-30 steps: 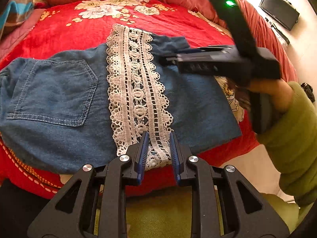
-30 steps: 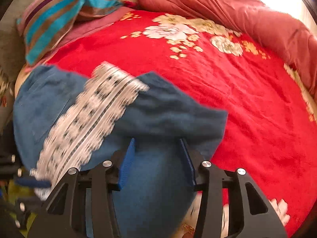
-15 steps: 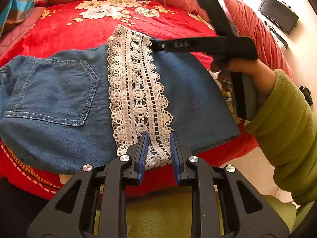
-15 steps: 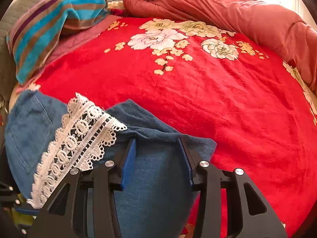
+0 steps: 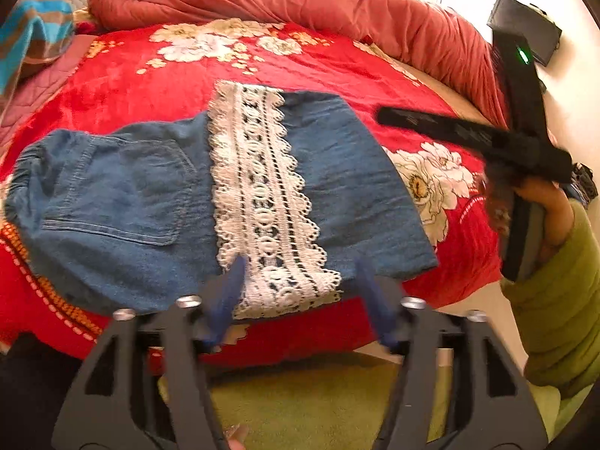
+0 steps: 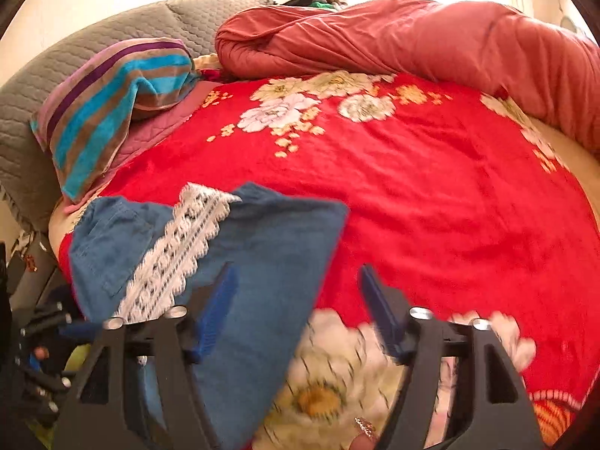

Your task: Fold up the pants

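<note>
Both grippers, left (image 5: 300, 292) and right (image 6: 298, 307), are let go and wide, and I think the pants (image 5: 157, 202) ahead look folded, maybe one fold left.

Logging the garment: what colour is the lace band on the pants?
White lace band across blue denim pants; clearest in left wrist view.

Open red bedspread (image 6: 431, 206) right of and beyond pants (image 5: 318, 187); rolled quilt (image 6: 412, 37) blocks far edge, striped pillow (image 6: 108, 108) far-left, right gripper (image 5: 468, 135) hovers over right side
</note>
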{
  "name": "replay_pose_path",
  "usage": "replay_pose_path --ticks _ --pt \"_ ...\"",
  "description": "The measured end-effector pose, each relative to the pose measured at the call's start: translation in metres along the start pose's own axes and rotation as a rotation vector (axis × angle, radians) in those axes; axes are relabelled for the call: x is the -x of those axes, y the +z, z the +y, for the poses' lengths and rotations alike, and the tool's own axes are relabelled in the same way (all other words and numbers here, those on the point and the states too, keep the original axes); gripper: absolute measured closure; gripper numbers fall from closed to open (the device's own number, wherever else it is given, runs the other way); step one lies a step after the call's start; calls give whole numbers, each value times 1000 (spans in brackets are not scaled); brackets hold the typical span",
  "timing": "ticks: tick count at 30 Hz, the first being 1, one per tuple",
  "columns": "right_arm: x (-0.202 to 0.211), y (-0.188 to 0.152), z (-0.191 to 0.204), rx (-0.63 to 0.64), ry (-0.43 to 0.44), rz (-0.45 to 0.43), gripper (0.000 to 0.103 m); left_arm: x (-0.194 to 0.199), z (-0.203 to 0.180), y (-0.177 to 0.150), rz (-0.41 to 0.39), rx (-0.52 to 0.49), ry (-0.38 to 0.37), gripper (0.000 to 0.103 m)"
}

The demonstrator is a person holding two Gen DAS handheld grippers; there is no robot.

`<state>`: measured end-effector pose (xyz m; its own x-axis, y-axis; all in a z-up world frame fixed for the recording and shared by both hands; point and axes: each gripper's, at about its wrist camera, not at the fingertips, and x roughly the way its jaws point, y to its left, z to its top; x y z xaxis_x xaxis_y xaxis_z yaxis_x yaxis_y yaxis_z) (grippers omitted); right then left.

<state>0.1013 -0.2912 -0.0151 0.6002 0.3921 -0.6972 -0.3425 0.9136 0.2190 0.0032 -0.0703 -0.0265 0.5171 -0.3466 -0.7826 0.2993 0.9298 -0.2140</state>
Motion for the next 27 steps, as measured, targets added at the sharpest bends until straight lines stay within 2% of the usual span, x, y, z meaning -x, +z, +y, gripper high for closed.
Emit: replay_pose_path --ticks 2,6,9,19,27 --pt "9 -4 -6 -18 -2 -13 10 8 3 2 -21 17 -2 37" --pt "19 -2 -6 -17 -16 -30 10 24 9 4 -64 38 20 19" --pt "26 4 3 5 -6 -49 10 39 23 5 -101 82 45 13" --pt "32 33 49 107 50 -84 7 65 94 -13 -151 336 80 11" --pt "20 55 99 205 104 -68 7 76 128 -20 -191 444 85 11"
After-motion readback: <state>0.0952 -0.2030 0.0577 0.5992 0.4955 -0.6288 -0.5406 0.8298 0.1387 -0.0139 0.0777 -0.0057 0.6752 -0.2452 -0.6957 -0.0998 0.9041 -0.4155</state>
